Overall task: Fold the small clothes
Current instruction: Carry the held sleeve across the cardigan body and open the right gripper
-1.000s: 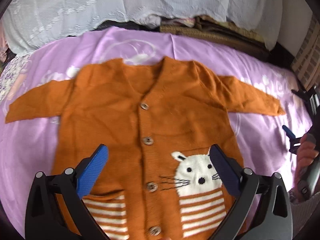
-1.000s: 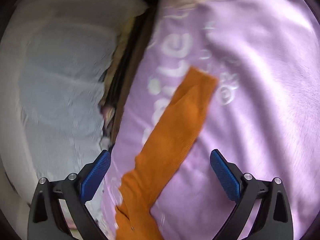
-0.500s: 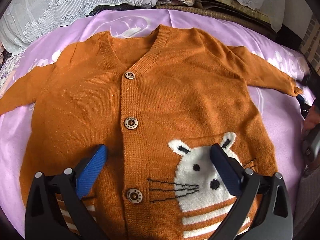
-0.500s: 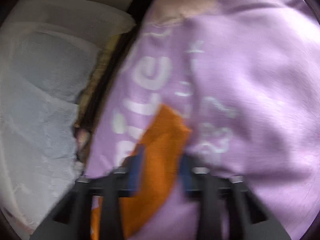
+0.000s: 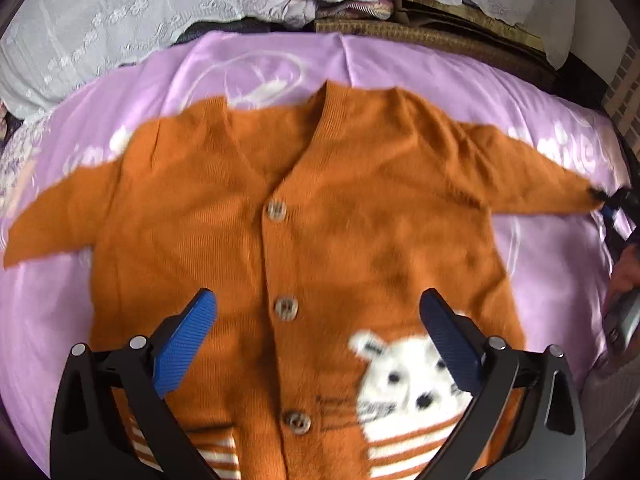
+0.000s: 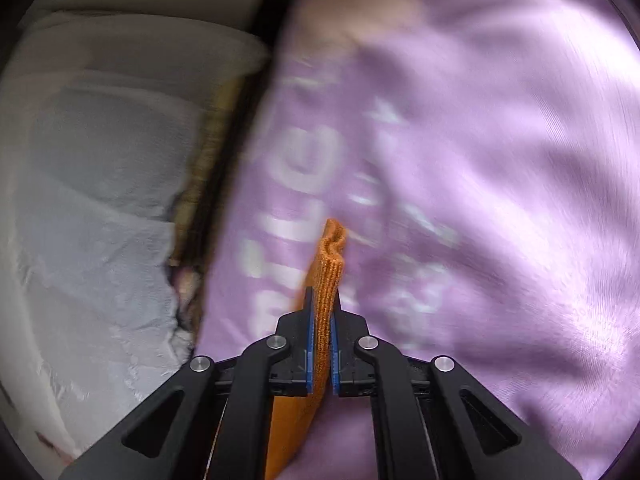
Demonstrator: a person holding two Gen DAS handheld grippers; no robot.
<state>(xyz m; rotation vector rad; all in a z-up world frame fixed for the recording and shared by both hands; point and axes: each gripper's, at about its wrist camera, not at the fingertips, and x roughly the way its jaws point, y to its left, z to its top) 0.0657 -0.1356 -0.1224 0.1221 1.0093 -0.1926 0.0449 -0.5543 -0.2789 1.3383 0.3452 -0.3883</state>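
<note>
An orange buttoned cardigan (image 5: 340,208) with a white animal face lies flat, front up, on a purple sheet (image 5: 560,264), both sleeves spread out. My left gripper (image 5: 320,320) is open and empty, hovering above the cardigan's lower front. My right gripper (image 6: 322,312) is shut on the cuff of the cardigan's right-hand sleeve (image 6: 328,268). In the left wrist view that gripper (image 5: 612,204) shows at the sleeve tip at the far right.
White lace bedding (image 5: 160,12) and a woven brown edge (image 5: 440,36) lie beyond the purple sheet. In the right wrist view, white fabric (image 6: 100,200) fills the left side, with a dark gap between it and the sheet (image 6: 500,160).
My right gripper closed on the sleeve cuff, having been open over it a second ago. My left gripper moved in over the cardigan, then pulled back a little, staying open.
</note>
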